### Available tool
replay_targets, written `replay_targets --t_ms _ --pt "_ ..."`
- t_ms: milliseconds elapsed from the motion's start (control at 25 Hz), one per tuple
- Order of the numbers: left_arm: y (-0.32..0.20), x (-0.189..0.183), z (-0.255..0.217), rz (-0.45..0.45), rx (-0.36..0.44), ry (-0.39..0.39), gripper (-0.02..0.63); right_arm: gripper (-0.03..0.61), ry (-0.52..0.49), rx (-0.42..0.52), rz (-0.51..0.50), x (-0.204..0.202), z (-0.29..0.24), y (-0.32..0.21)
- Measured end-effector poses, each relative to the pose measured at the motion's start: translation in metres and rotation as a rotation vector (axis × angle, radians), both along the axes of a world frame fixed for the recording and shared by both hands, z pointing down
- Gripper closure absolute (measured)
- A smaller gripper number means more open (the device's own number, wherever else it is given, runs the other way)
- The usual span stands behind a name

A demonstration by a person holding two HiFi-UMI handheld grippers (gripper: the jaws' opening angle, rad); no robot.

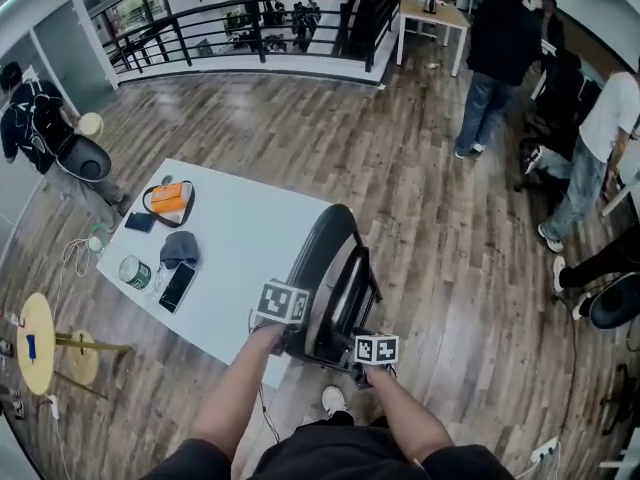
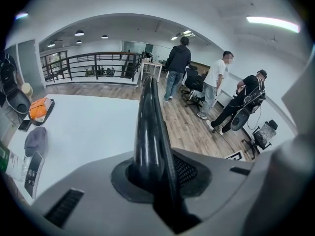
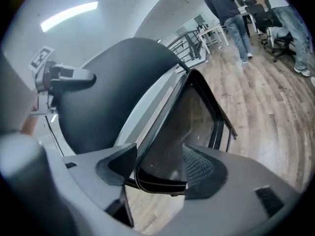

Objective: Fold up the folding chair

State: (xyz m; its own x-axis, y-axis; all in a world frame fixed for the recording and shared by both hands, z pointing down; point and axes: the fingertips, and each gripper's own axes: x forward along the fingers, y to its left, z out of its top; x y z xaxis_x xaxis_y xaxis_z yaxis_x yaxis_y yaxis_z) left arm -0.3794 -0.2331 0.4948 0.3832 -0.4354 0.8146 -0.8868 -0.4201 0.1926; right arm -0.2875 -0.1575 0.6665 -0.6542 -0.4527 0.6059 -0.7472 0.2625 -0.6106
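Observation:
The black folding chair (image 1: pixel 330 268) stands beside the white table (image 1: pixel 250 238), with its seat tipped up close to the backrest. My left gripper (image 1: pixel 297 336) is shut on the backrest's thin top edge (image 2: pixel 150 127), which runs straight out between the pads (image 2: pixel 189 171) in the left gripper view. My right gripper (image 1: pixel 358 360) holds the seat's front rim (image 3: pixel 162 181). Its jaws stand wide, and the seat (image 3: pixel 189 127) fills the gap between the pads. The rounded backrest (image 3: pixel 118 87) and my left gripper (image 3: pixel 59 77) show in the right gripper view.
On the table lie an orange pouch (image 1: pixel 168 200), a grey cap (image 1: pixel 180 248), a phone (image 1: pixel 177 288) and a small tin (image 1: pixel 135 272). People (image 1: pixel 495 58) and office chairs stand at the far right. A black railing (image 1: pixel 250 28) is behind, and a round wooden stool (image 1: pixel 38 343) is at the left.

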Motion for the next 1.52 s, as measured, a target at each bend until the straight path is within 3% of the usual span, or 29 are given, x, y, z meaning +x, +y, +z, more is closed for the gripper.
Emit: replay_targets --t_ms 200,360,480,640,880,1080,1240,1280,1360,1440,1520 --pt "0.002 -0.001 0.002 -0.007 -0.005 0.006 0.538 0.279 0.085 0.029 0.093 0.090 -0.005 0.048" --pt "0.004 0.003 0.003 0.000 0.002 0.004 0.536 0.279 0.215 -0.058 0.239 0.191 0.025 0.116" --pt "0.004 -0.007 0.004 0.001 0.047 -0.026 0.492 0.279 0.251 -0.098 0.350 0.237 0.034 0.160" --pt "0.021 -0.023 -0.005 0.012 0.114 -0.100 0.371 0.278 0.252 -0.075 0.445 0.265 0.028 0.188" --pt "0.068 -0.034 -0.059 -0.059 0.269 -0.175 0.368 0.279 0.304 0.150 0.360 0.263 -0.035 0.161" --pt "0.118 0.026 -0.095 -0.024 0.407 0.015 0.440 0.279 0.383 0.369 0.327 0.275 -0.111 0.151" --pt "0.160 0.090 -0.115 -0.006 0.506 0.181 0.582 0.305 0.403 0.546 0.358 0.292 -0.179 0.166" --pt "0.173 0.106 -0.119 0.012 0.524 0.230 0.593 0.318 0.398 0.586 0.369 0.296 -0.194 0.174" --pt "0.200 0.136 -0.127 0.054 0.564 0.313 0.607 0.369 0.383 0.671 0.416 0.303 -0.223 0.190" --pt "0.226 0.159 -0.134 0.079 0.605 0.365 0.609 0.524 0.392 0.746 0.476 0.311 -0.249 0.204" --pt "0.249 0.179 -0.140 0.076 0.636 0.391 0.608 0.563 0.413 0.797 0.495 0.314 -0.267 0.218"
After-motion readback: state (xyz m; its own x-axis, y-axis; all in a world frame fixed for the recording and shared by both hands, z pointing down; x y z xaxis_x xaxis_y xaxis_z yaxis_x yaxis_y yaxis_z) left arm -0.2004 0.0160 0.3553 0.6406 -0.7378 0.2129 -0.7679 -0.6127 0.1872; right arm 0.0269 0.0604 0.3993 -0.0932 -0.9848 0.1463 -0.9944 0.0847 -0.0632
